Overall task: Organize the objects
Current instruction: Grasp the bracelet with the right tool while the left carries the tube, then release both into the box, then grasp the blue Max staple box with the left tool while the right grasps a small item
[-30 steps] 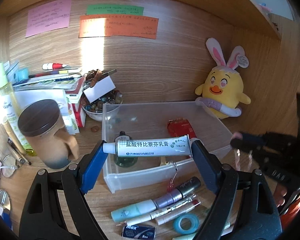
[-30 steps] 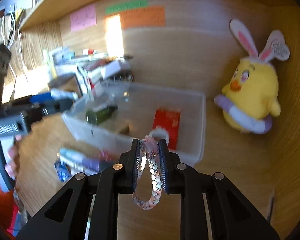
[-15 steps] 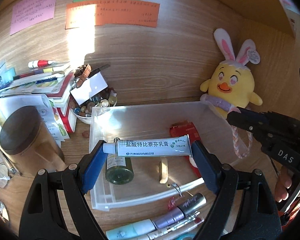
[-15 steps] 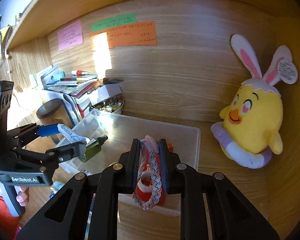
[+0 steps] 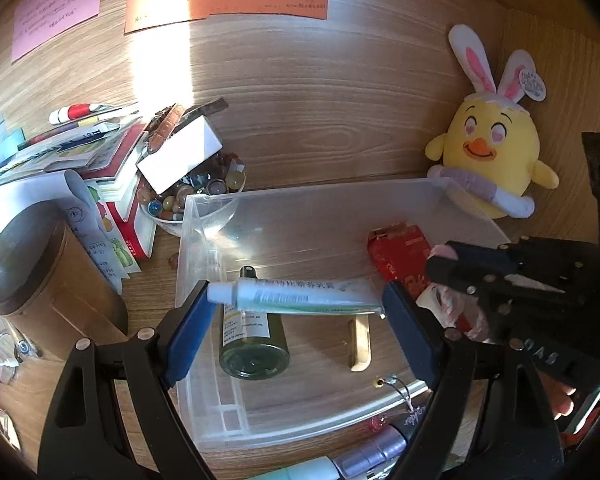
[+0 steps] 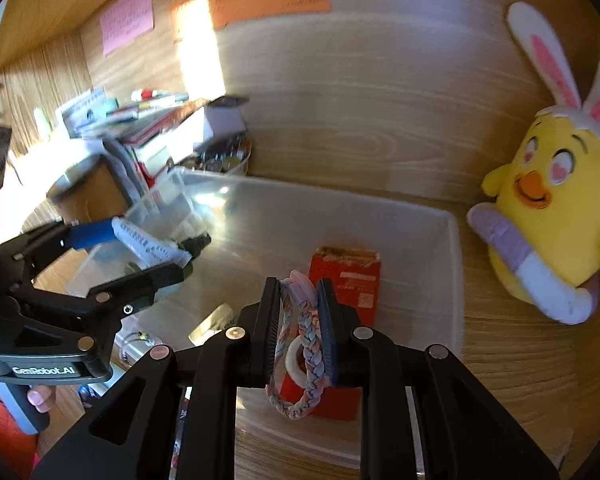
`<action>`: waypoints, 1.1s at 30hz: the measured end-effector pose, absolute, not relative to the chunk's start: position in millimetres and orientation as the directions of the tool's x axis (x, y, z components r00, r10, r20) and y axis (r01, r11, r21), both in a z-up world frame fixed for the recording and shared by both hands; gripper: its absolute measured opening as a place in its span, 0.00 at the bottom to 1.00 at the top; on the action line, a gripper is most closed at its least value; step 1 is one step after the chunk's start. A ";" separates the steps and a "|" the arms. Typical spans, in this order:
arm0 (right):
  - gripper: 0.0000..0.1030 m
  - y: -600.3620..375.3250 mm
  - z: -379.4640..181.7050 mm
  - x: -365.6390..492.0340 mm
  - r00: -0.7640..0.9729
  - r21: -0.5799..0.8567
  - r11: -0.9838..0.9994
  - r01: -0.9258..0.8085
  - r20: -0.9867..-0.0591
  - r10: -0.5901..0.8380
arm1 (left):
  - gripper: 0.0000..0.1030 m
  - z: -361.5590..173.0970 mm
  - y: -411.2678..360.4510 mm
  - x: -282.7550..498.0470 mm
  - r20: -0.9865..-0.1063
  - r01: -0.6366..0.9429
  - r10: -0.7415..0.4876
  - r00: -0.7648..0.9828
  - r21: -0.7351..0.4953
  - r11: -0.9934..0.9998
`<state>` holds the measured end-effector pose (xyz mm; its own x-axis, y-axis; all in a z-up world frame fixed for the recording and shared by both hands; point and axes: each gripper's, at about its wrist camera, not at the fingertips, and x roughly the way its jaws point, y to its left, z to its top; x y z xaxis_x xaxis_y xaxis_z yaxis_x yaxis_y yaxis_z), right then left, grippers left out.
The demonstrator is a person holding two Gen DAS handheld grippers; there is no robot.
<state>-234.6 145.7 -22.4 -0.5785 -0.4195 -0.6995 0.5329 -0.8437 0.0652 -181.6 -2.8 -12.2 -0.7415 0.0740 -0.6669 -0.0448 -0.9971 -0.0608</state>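
Both grippers hung loaded over the clear plastic bin [image 5: 436, 190] — left gripper [image 5: 296, 300] clamped endwise on an ointment tube [image 5: 300, 298], right gripper [image 6: 298, 320] pinching a braided bracelet [image 6: 306, 344]; releasing both below seemed next.

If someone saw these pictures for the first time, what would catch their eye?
Probably the yellow plush chick with rabbit ears, leaning on the wooden back wall right of the clear plastic bin. Next, the two tools above the bin: the left tool holds a white ointment tube, the right tool a braided bracelet.
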 end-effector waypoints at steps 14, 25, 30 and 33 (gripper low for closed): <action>0.35 138.5 -26.5 -227.5 -0.577 0.019 -0.837 0.547 -0.716 -0.394 | 0.87 -4.4 -2.7 -170.4 -0.655 -0.064 0.101 -0.748 -0.081 -0.995; 0.69 155.0 1.0 -201.9 -0.653 -0.016 -0.854 0.519 -0.652 -0.385 | 0.95 14.9 0.8 -141.1 -0.607 -0.072 0.098 -0.788 -0.067 -0.995; 0.76 164.3 11.2 -180.7 -0.676 -0.032 -0.851 0.525 -0.622 -0.394 | 0.95 18.1 1.8 -122.7 -0.602 -0.081 0.097 -0.793 -0.053 -0.995; 0.77 168.8 15.8 -167.4 -0.684 -0.042 -0.845 0.532 -0.609 -0.401 | 0.96 19.5 1.8 -110.3 -0.597 -0.087 0.099 -0.796 -0.048 -0.995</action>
<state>-167.4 168.8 15.8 -0.6845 -0.4007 -0.6091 0.5323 -0.8455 -0.0420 -110.3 1.8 19.5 -0.7965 0.0987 -0.5966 -0.0870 -0.9950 -0.0485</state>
